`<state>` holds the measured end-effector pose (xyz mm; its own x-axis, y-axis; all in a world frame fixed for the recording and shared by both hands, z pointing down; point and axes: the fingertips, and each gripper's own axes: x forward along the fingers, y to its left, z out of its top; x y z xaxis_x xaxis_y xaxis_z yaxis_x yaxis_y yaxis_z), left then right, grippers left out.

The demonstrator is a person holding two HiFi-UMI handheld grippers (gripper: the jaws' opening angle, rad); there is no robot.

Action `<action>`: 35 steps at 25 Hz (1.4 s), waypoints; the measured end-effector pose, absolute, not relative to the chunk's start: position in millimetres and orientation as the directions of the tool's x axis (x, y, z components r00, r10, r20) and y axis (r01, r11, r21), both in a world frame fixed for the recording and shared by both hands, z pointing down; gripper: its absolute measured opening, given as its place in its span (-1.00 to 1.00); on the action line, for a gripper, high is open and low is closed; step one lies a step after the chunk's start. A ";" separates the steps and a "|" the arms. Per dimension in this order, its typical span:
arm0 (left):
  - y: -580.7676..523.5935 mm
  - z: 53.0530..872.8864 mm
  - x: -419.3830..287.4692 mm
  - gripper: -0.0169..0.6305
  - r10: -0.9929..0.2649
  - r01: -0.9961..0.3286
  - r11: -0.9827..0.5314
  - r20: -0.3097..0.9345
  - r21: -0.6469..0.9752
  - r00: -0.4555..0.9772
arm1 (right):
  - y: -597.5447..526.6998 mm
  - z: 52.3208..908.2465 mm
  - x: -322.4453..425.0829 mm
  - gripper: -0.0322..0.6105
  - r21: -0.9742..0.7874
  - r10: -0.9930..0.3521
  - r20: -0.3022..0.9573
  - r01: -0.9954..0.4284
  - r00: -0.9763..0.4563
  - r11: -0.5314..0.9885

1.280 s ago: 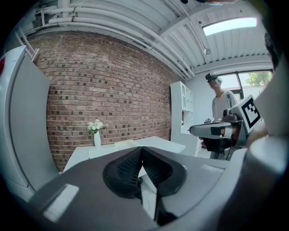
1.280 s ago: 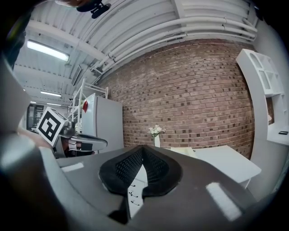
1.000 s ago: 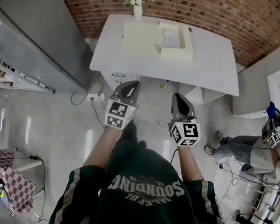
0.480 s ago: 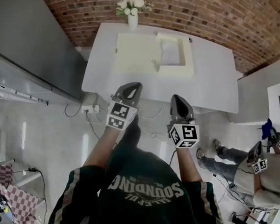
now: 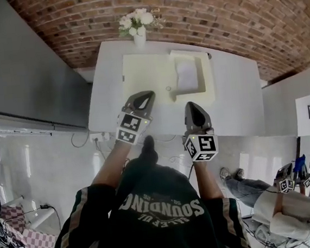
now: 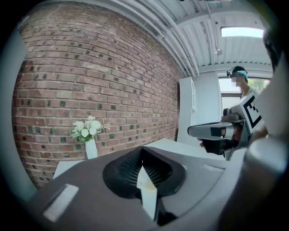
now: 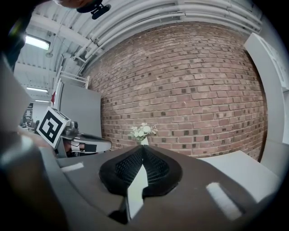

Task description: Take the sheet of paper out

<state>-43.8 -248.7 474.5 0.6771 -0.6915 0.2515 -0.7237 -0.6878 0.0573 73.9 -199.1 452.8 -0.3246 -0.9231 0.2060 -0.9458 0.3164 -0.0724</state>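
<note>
A white table [image 5: 239, 93] stands against the brick wall. On it lies a flat cream-coloured case [image 5: 145, 75]; its raised right part holds a white sheet of paper [image 5: 186, 75]. In the head view my left gripper [image 5: 146, 96] hangs over the table's near edge, short of the case, jaws shut and empty. My right gripper [image 5: 191, 106] is beside it, just below the sheet, also shut and empty. In the left gripper view the left gripper [image 6: 141, 151] has its jaws meeting with nothing between them. The right gripper [image 7: 143, 150] shows the same in its own view.
A white vase of flowers [image 5: 137, 23] stands at the table's back edge, also visible as the vase [image 6: 90, 142] and the vase [image 7: 143, 134]. A grey cabinet [image 5: 21, 95] is at left, a white cabinet [image 5: 300, 106] at right. Another person [image 5: 291, 206] crouches lower right. A power strip [image 5: 99, 136] lies on the floor.
I have moved forward to the table; both grippers now reach its near edge, still shut. The person at the lower right has shifted position.
</note>
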 end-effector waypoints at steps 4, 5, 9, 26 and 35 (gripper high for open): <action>-276.3 478.3 -44.1 -0.91 -0.675 -0.708 -0.703 0.255 0.061 0.692 | -222.5 451.3 72.1 -0.90 -0.071 -0.928 0.211 -0.952 -0.306 0.298; -282.1 481.7 -43.6 -0.91 -0.671 -0.705 -0.706 0.258 0.064 0.695 | -226.9 452.2 72.1 -0.90 -0.071 -0.929 0.213 -0.953 -0.303 0.295; -295.0 486.2 -36.8 -0.91 -0.650 -0.687 -0.722 0.257 0.082 0.715 | -235.6 457.4 75.6 -0.90 -0.058 -0.929 0.237 -0.959 -0.283 0.277; -325.1 498.4 -3.0 -0.91 -0.611 -0.659 -0.745 0.288 0.106 0.737 | -269.5 463.5 101.5 -0.90 -0.098 -0.945 0.211 -0.968 -0.248 0.232; -352.6 516.6 25.5 -0.91 -0.601 -0.663 -0.740 0.327 0.119 0.729 | -298.2 470.9 133.1 -0.90 -0.116 -0.943 0.226 -0.968 -0.245 0.224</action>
